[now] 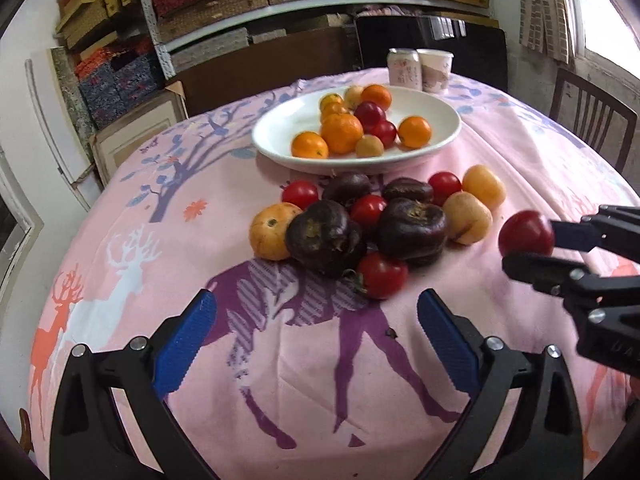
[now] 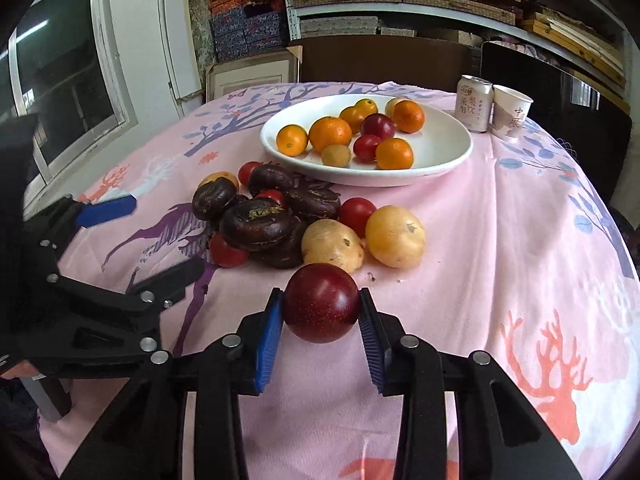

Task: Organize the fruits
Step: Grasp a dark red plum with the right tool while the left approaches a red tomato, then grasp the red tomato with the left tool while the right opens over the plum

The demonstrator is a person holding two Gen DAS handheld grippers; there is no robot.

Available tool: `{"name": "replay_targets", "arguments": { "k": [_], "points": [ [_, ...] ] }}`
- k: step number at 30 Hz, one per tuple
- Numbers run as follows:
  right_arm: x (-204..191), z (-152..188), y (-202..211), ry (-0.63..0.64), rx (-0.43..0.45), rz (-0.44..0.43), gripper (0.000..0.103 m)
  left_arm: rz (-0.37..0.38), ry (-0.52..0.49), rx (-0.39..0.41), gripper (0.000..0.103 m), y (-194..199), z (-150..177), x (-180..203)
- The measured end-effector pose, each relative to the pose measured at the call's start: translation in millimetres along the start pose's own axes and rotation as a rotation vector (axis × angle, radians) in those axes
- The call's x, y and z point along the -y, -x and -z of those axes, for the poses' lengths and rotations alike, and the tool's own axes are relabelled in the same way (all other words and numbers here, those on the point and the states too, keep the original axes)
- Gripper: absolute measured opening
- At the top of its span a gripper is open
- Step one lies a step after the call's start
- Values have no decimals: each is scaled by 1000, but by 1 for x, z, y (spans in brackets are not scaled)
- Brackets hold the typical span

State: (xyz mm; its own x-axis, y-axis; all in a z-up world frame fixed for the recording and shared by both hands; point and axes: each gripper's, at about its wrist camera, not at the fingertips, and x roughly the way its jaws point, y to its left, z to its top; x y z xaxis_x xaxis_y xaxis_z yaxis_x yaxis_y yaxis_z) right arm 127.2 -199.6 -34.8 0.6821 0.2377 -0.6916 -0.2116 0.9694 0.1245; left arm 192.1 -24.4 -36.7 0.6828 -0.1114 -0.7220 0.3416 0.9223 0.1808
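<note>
Gripping a dark red plum (image 2: 321,308) between their blue pads, the right tongs (image 2: 320,334) hold the fruit just above the pink tablecloth (image 2: 500,264) — a cloth printed with purple, white and orange deer and blue branching trees, draped over a round table. The left tongs (image 1: 316,340) hang with jaws wide and nothing between them, over the purple deer on the near part of the cloth; in the left wrist view the plum shows at the right edge, clamped by the other tongs.

Just beyond lies a loose heap of fruit (image 1: 360,224) on the cloth: dark purple flattened fruits, small red tomatoes and pale yellow-orange round ones, touching one another. Behind the heap stands a white oval plate (image 1: 288,128) that holds oranges, two more red plums and a few small yellowish fruits. At the far edge of the table a drink can (image 2: 475,103) and a paper cup (image 2: 511,111) stand side by side, upright.

The room past the table is crowded — white metal shelves (image 1: 248,12) stacked with woven and patterned boxes, flat cardboard leaning below them, a dark chair (image 1: 592,116) to the right and a window (image 2: 64,84) in the white wall to the left.
</note>
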Motion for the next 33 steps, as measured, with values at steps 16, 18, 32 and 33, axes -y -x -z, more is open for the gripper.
{"name": "replay_targets", "arguments": {
  "k": [16, 18, 32, 33],
  "points": [
    [13, 8, 36, -23, 152, 54, 39, 191, 116, -87, 54, -34, -16, 5],
    [12, 8, 38, -17, 160, 55, 39, 186, 155, -82, 40, -35, -17, -2],
    [20, 8, 36, -59, 147, 43, 39, 167, 126, -14, 31, -4, -4, -11],
    [21, 8, 35, -65, 139, 41, 39, 166, 120, -5, 31, -1, -3, -11]
  ]
}}
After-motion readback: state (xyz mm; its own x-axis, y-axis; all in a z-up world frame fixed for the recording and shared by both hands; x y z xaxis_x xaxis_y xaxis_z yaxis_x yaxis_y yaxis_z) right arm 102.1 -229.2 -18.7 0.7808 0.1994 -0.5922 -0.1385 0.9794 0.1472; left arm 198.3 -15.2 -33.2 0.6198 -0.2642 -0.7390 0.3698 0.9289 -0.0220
